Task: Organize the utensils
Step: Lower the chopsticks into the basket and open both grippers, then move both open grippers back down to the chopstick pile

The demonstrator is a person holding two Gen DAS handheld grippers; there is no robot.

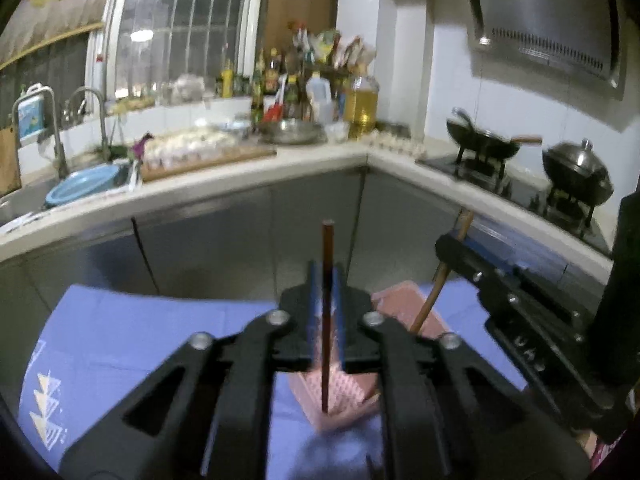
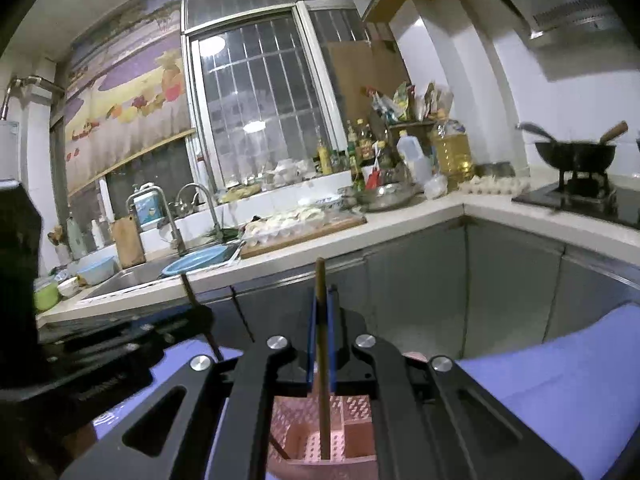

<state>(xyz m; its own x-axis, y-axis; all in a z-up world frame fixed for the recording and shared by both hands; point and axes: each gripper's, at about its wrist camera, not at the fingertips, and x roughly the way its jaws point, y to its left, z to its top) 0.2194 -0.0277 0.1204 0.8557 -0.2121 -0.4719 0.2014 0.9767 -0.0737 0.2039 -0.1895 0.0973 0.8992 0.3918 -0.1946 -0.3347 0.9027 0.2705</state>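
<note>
Left hand-held gripper (image 1: 325, 316): jaws narrow but parted, dark chopstick (image 1: 327, 320) between pads, untouched, tip in pink basket (image 1: 344, 396) on blue desk (image 1: 132, 336).
Right hand-held gripper (image 2: 323, 344): clamped on light chopstick (image 2: 323, 360) (tip inside basket).
Advice: release right only when stick stands upright, withdraw straight, avoid tipping basket.

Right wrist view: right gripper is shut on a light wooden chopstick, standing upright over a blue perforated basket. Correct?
Not quite: the basket is pink, not blue; only the cloth beneath it is blue. The right wrist view shows this, and the left wrist view agrees. The rest holds: the right gripper is shut on the light wooden chopstick, which stands upright with its lower end over the basket.
</note>
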